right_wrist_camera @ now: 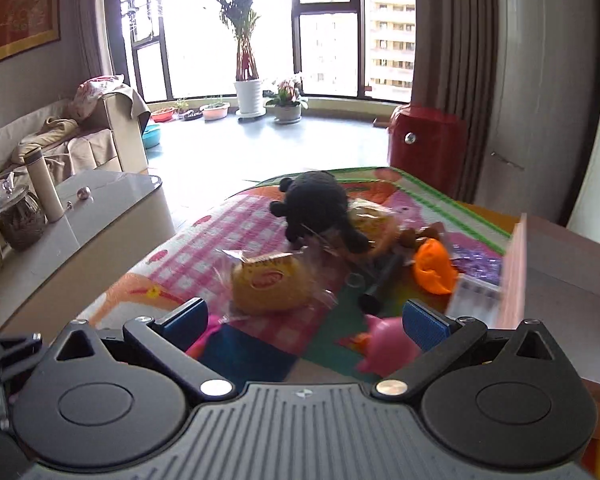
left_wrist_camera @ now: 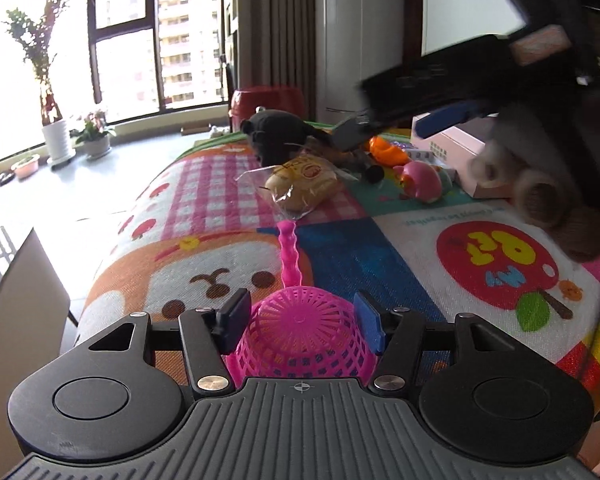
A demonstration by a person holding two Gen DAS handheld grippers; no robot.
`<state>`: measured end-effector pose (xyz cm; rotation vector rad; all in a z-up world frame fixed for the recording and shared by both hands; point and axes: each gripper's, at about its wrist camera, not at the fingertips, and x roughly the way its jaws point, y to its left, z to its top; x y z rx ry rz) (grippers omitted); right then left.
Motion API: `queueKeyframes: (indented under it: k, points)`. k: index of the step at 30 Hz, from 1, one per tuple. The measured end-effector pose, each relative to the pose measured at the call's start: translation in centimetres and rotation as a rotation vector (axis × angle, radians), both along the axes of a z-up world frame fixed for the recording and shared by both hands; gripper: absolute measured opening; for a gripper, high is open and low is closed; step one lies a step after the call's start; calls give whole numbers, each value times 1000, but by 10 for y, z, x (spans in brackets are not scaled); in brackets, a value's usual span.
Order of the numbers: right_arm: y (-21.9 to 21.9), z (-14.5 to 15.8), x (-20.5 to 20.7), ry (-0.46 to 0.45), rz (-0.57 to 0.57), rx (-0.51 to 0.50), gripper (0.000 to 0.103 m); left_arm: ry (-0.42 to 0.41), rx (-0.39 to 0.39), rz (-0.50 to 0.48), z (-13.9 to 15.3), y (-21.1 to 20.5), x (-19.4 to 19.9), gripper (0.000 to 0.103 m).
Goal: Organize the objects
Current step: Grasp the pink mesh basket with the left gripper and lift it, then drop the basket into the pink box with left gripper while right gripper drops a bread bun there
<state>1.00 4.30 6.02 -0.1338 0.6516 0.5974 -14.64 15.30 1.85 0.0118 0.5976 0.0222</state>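
Pink basket (left_wrist_camera: 300, 332) clamped in left gripper (left_wrist_camera: 302, 320); right gripper (right_wrist_camera: 306, 320) open over bread (right_wrist_camera: 270, 282)

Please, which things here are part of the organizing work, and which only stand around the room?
Part of the job: pink basket in the left gripper, wrapped bread, black plush toy, pink pig toy, orange toy.

Just lying about: potted plant, red stool, glass jar.

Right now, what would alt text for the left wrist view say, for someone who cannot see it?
The left tongs grip a pink mesh strainer, its handle pointing away over a colourful cartoon mat. Beyond lie a wrapped bun, a black plush, a pink pig and an orange toy; the right tongs hang above them.
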Motion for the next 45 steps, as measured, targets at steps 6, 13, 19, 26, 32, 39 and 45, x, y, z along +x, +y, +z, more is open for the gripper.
queueKeyframes:
  k: [6, 13, 19, 26, 32, 39, 45]
  points:
    - [74, -49, 78, 220, -101, -53, 103, -22, 1, 2, -1, 1, -5, 62]
    - [58, -25, 45, 196, -21, -21, 75, -39, 9, 10, -4, -2, -8, 62]
    - [-10, 19, -15, 111, 18, 21, 70, -34, -12, 1, 2, -8, -11, 62]
    - [-122, 25, -100, 21, -84, -1, 70, -186, 33, -148, 65, -49, 3, 62]
    - [-201, 20, -135, -36, -226, 24, 70, -393, -38, -276, 133, -122, 79, 62]
    - [-241, 16, -134, -77, -301, 97, 70, -269, -155, -250, 110, -183, 196, 60]
    - [-262, 20, -118, -104, -337, 139, 70, -238, -242, -217, 83, -145, 173, 60]
